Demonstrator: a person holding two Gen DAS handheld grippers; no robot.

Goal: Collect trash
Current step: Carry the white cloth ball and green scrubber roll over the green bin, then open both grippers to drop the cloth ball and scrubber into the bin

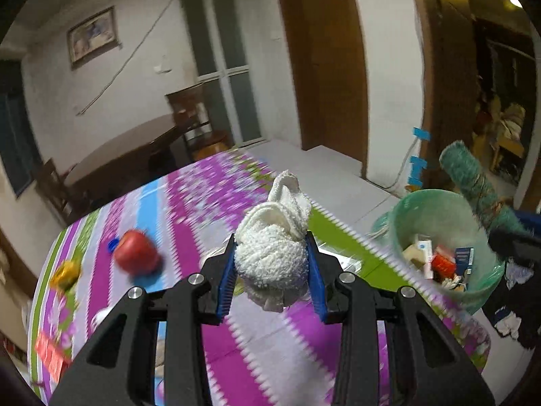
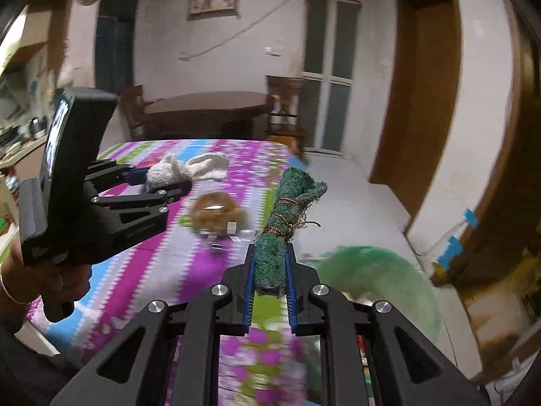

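My left gripper (image 1: 272, 253) is shut on a crumpled white cloth (image 1: 274, 237) and holds it above the table; it also shows in the right wrist view (image 2: 152, 182) with the white cloth (image 2: 189, 169). My right gripper (image 2: 270, 264) is shut on a rolled green scrub cloth (image 2: 287, 209) tied with cord, held just left of the green-lined trash bin (image 2: 378, 270). In the left wrist view the green roll (image 1: 473, 179) hangs over the bin (image 1: 439, 237), which holds several pieces of packaging.
A table with a purple flowered cloth (image 1: 189, 203) carries a red apple (image 1: 137, 252), a blue bottle cap (image 1: 113, 244), a yellow wrapper (image 1: 66, 272) and a clear plastic container (image 2: 216, 218). A dark wooden table (image 2: 206, 108) and chairs stand behind.
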